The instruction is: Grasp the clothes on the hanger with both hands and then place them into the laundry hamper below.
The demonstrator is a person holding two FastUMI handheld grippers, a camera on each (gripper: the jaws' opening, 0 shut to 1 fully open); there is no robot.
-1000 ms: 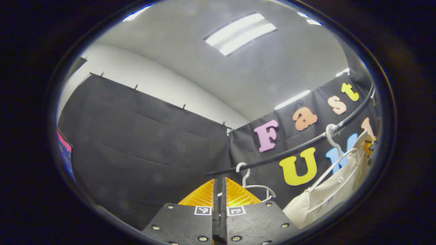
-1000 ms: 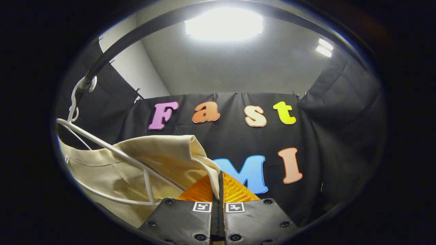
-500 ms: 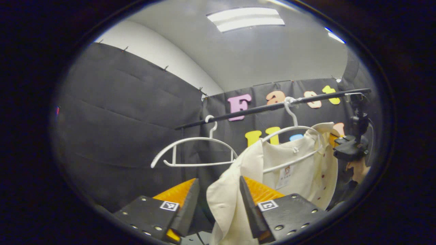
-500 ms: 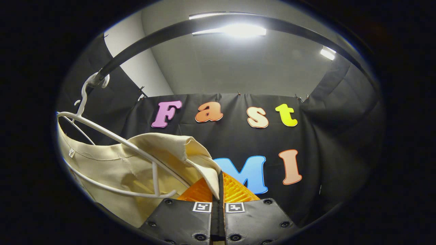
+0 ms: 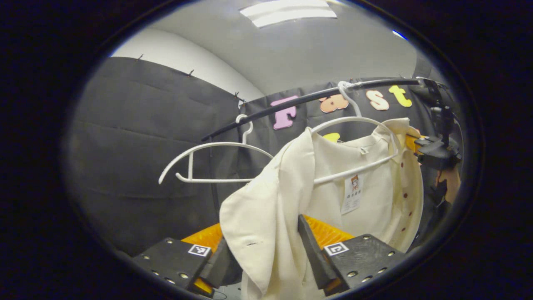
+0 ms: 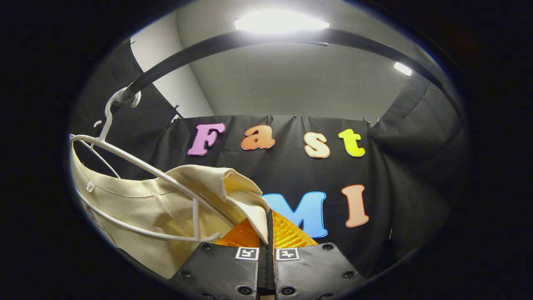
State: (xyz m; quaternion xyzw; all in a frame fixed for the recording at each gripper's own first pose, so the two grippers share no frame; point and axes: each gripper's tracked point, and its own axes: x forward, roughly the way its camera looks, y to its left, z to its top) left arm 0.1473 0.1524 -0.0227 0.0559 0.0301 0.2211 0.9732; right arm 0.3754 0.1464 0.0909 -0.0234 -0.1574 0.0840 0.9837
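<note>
In the left gripper view an empty white hanger (image 5: 208, 160) hangs on the black rail (image 5: 300, 102) just beside the hanger carrying the cream shirt (image 5: 291, 200) — open air lies below it, against the cloth wall. In the right gripper view the rail (image 6: 258, 41) arches overhead — the space to the right of the shirt (image 6: 175, 200) is free.

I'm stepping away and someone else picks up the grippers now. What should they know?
Right gripper: shut on the cream shirt at its shoulder edge.
Left gripper: open, the shirt's other shoulder hanging between its fingers, not yet clamped.
The shirt is on the white hanger on the black rail; an empty hanger hangs beside it.
Left: close the left gripper, lift the shirt off, lower it into the hamper.
</note>
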